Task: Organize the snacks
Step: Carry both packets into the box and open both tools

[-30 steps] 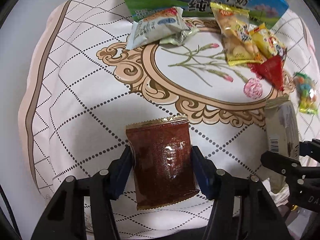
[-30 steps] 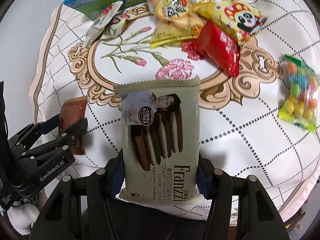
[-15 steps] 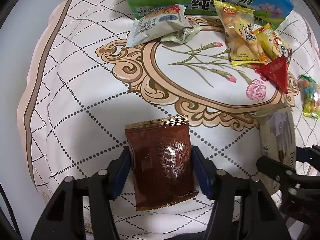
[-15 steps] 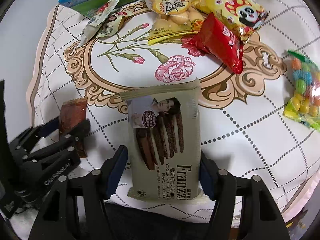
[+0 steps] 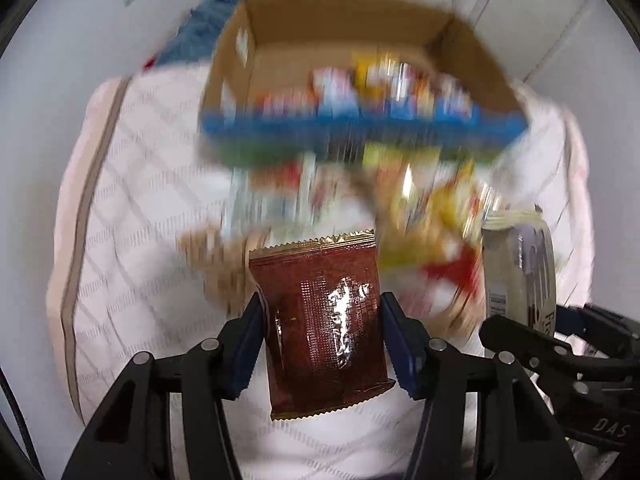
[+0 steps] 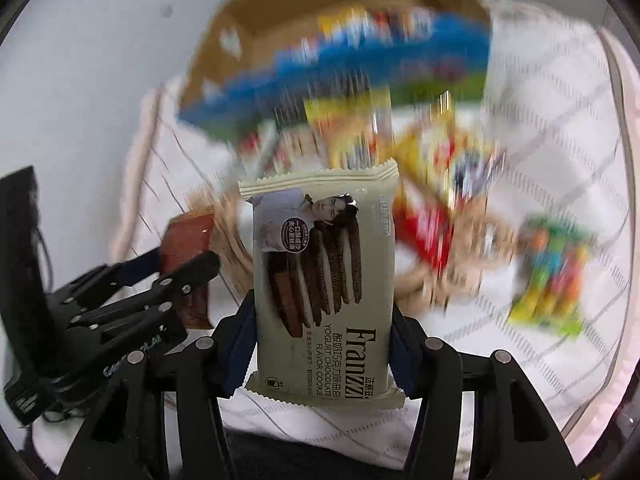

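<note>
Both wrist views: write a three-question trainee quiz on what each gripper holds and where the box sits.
1. True or false: the left gripper is shut on the brown packet.
2. What does the right gripper hold? A) a candy bag B) the cookie pack C) nothing
3. Fill in: beyond the loose snacks on the cloth stands an open cardboard ____.

Key: 1 true. 2 B. 3 box.
</note>
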A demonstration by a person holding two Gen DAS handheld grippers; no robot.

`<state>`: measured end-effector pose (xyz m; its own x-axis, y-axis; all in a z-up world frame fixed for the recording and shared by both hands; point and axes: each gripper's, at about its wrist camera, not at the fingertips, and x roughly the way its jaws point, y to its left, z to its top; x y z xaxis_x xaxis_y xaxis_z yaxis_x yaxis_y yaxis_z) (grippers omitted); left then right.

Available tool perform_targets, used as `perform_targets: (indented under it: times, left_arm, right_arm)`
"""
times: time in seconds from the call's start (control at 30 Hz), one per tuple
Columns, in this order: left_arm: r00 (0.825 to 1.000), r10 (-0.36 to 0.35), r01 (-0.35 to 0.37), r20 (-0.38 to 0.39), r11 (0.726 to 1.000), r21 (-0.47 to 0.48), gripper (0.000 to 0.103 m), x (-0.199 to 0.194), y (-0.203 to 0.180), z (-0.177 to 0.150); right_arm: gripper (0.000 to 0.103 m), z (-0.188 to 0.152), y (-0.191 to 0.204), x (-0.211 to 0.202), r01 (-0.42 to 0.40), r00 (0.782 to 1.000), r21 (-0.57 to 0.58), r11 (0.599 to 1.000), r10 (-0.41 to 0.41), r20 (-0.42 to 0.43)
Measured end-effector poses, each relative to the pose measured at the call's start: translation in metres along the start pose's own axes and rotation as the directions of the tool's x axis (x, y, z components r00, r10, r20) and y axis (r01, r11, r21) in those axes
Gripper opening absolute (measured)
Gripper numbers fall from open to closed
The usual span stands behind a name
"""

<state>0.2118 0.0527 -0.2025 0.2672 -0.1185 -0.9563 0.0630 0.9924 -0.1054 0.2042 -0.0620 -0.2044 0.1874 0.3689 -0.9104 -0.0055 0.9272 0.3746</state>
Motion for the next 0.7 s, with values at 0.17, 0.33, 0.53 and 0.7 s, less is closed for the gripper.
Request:
perform_targets:
  times: [0.17, 0.33, 0.53, 0.7]
  left_arm:
    - [0.996, -0.003, 0.004, 0.09, 1.0, -0.005, 0.053, -0.017, 0.009, 0.093]
    - [0.997, 0.027, -0.026, 0.075, 1.0, -0.01, 0.054, 0.007, 0.024, 0.177]
    - [0.998, 0.064, -0.064, -0.026, 0.998, -0.005, 0.054, 0.07, 0.039, 0.249]
    - [0.993, 0.064, -0.065, -0.097, 0.998, -0.01, 0.054, 0.118, 0.048, 0.279]
  right_arm:
    - [0.06, 0.085, -0.005, -0.032, 0.02, 0.995, -0.035, 0.999, -0.017, 0.096]
    - [0.06, 0.175, -0.029, -0.02, 0.075, 0.992, -0.023, 0.997, -0.073, 0.104]
    - [0.06, 0.26, -0.06, 0.029, 0.143, 0.989, 0.012, 0.99, -0.143, 0.024]
    - [0.06, 0.307, -0.077, 0.07, 0.201, 0.979, 0.015, 0.98, -0.2, -0.039]
